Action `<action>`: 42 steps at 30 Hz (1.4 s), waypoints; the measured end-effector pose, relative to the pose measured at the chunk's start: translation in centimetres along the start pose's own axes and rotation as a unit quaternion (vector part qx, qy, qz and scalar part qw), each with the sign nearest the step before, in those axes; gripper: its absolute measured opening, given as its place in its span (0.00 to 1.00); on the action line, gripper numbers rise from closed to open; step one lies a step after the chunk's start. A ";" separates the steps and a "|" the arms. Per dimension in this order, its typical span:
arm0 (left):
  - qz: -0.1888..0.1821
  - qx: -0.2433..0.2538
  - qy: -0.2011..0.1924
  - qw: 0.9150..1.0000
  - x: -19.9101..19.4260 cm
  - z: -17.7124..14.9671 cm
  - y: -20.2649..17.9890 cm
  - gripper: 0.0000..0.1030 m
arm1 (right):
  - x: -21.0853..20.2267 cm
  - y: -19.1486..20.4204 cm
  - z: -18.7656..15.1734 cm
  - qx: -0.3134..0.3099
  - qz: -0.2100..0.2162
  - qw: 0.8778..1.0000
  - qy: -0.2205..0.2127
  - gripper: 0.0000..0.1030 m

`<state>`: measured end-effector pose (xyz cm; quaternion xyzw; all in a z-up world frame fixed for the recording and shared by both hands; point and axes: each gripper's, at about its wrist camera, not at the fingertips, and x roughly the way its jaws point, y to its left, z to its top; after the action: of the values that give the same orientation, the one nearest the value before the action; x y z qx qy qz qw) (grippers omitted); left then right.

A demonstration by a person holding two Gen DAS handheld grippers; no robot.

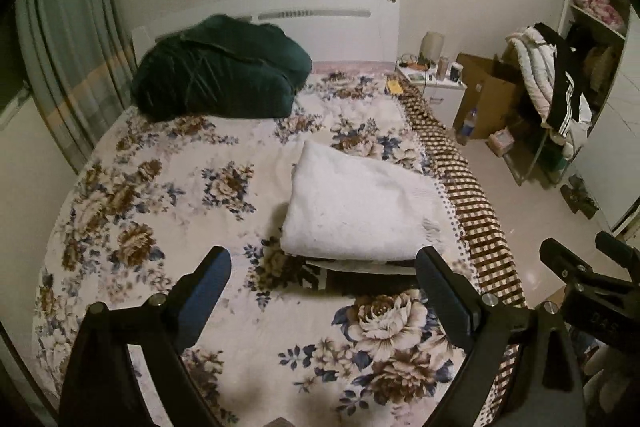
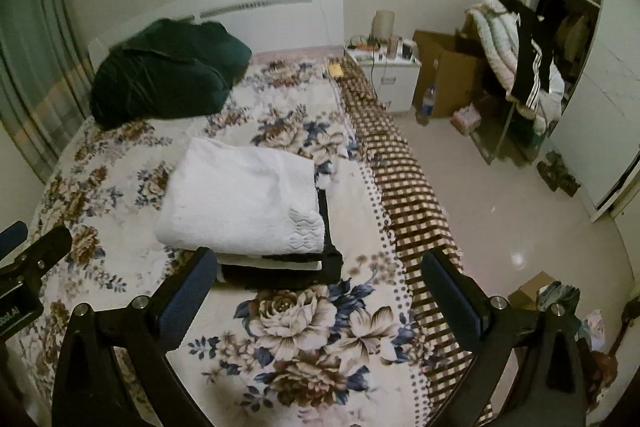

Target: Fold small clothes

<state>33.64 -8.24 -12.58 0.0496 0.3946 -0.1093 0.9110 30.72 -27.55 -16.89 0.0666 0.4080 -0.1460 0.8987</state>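
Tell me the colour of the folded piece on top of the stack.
White; the top folded piece shows best in the right wrist view.

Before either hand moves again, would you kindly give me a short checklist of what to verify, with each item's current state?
1. Left tongs open and empty: ok.
2. Right tongs open and empty: ok.
3. White folded cloth sits squarely on top of the stack: ok.
4. Dark garment under it is neatly folded: cannot tell, mostly covered.
5. Stack rests fully on the floral bedspread, away from the bed's edge: ok.
6. Another small garment waiting to be folded: cannot tell; only the dark green bundle lies near the headboard.
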 end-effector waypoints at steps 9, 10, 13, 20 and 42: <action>0.016 0.002 -0.046 0.999 -9.7 -2.6 0.0 0.92 | -14.5 -0.7 -3.6 -0.001 0.016 0.998 -0.057 1.00; 0.021 0.005 -0.051 0.998 -10.6 -2.9 -0.1 0.92 | -16.2 -0.8 -4.2 -0.004 0.017 0.998 -0.065 1.00; 0.018 0.001 -0.063 0.998 -13.2 -4.0 -0.3 0.92 | -20.0 -0.9 -5.4 -0.014 0.017 0.996 -0.083 1.00; 0.025 -0.005 -0.074 0.997 -16.7 -5.7 -0.4 0.92 | -27.2 -0.9 -7.3 -0.029 0.028 0.993 -0.113 1.00; 0.039 -0.027 -0.109 0.993 -20.1 -7.0 -0.4 1.00 | -30.3 -1.3 -7.1 -0.031 0.039 0.990 -0.132 1.00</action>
<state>15.23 -4.16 -2.68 0.0283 0.2932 -0.0677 0.9532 6.35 -20.83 1.24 0.0345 0.2872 -0.1057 0.9514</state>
